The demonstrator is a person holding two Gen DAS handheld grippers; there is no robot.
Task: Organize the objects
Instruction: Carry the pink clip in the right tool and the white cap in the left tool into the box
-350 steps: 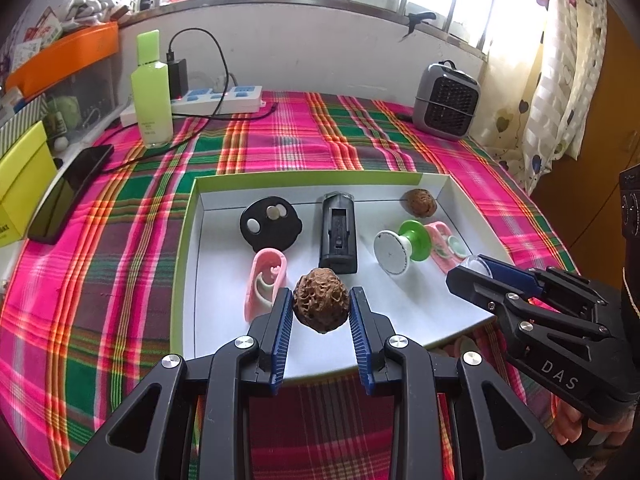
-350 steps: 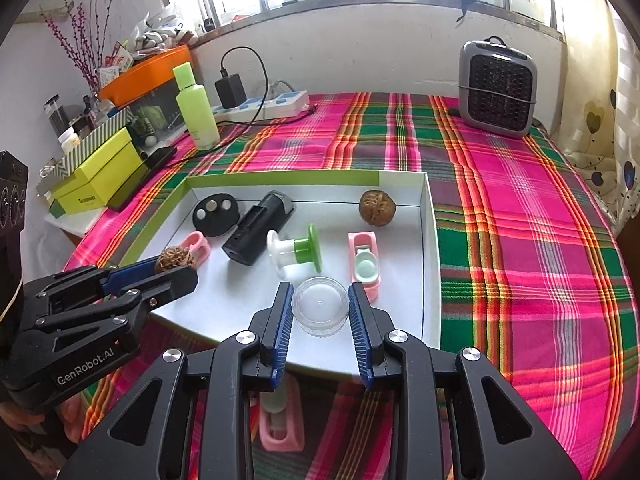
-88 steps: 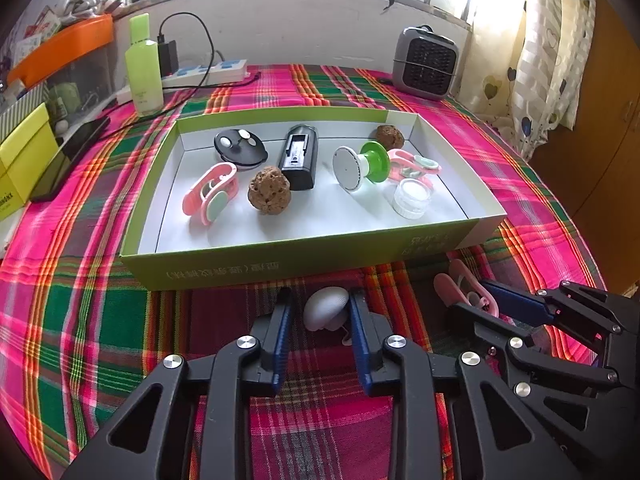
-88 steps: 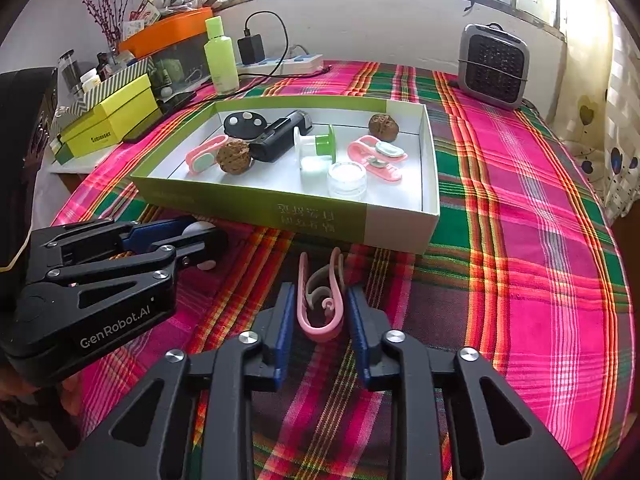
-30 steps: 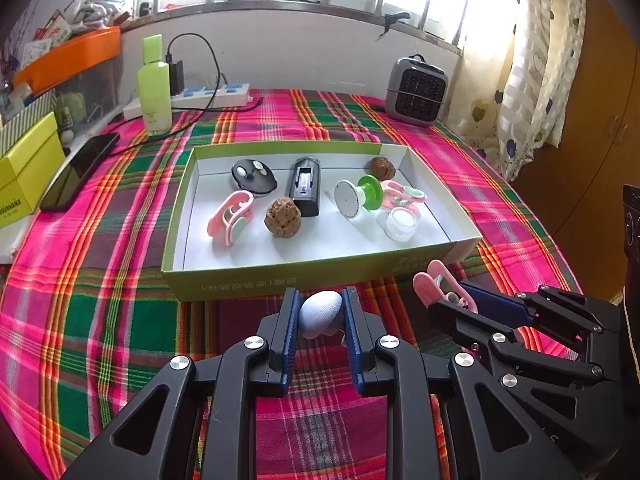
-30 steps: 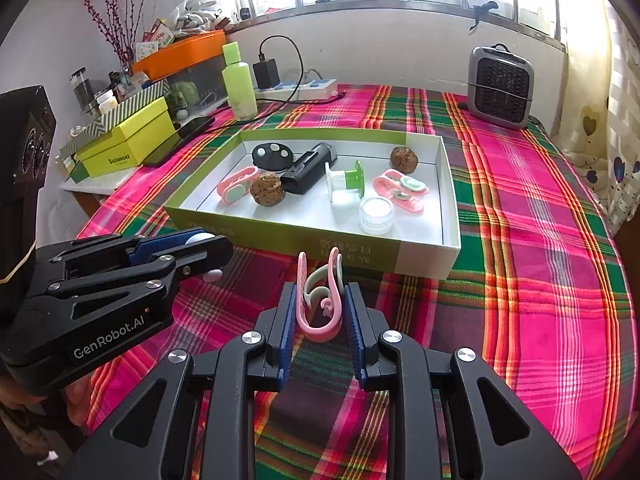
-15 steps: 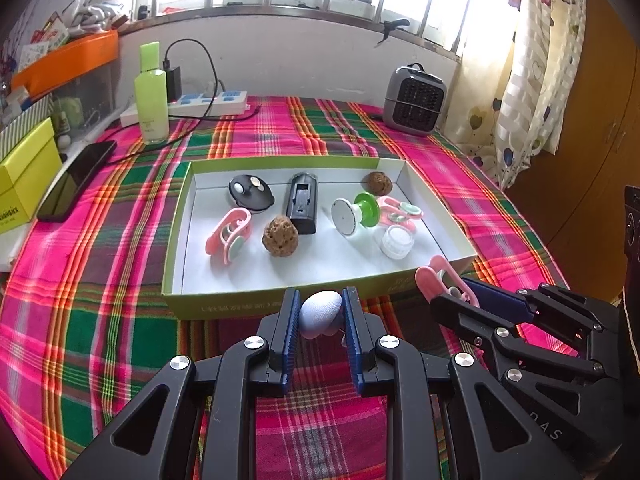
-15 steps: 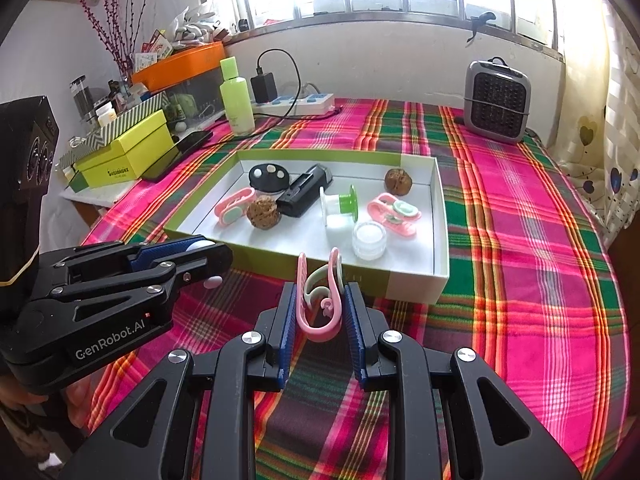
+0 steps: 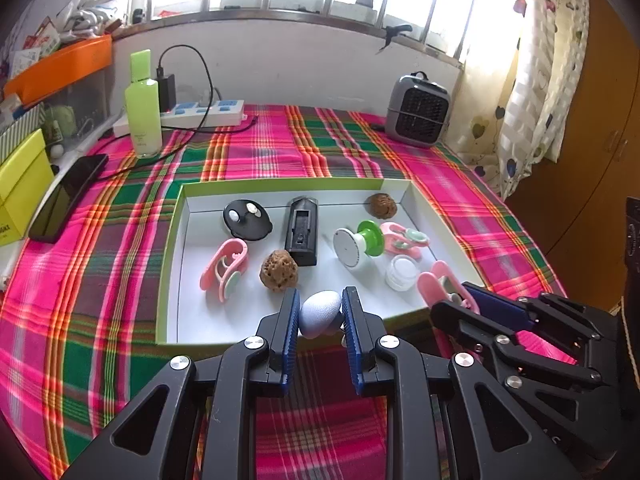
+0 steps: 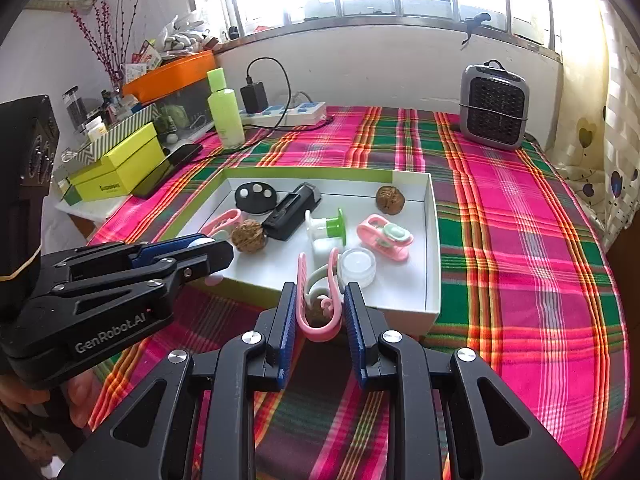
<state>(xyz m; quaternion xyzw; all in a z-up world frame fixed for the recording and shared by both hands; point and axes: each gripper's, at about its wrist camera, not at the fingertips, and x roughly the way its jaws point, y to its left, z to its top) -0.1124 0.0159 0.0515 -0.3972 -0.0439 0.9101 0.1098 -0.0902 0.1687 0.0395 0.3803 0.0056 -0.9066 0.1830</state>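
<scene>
My left gripper (image 9: 320,306) is shut on a pale egg-shaped object (image 9: 320,314), held over the near edge of the green-rimmed white tray (image 9: 280,182). My right gripper (image 10: 319,300) is shut on a pink clip (image 10: 320,326), just in front of the tray's near wall (image 10: 434,240). In the tray lie a black round remote (image 9: 247,218), a black rectangular device (image 9: 302,230), two walnuts (image 9: 278,270) (image 9: 382,204), a green-and-white spool (image 9: 358,240), two pink clips (image 9: 226,264) (image 9: 402,236) and a small clear jar (image 9: 401,272). The right gripper (image 9: 452,296) also shows in the left wrist view.
The tray sits on a pink-and-green plaid cloth (image 10: 520,240). Behind it stand a green bottle (image 9: 143,112), a power strip (image 9: 208,112) with a charger and a grey heater (image 9: 420,112). A phone (image 9: 66,196) and yellow box (image 10: 120,164) lie at the left. A curtain (image 9: 532,80) hangs at the right.
Both grippers have come forward toward the tray, the left one more. The egg-shaped object now hangs over the tray's near edge. Both grips are unchanged.
</scene>
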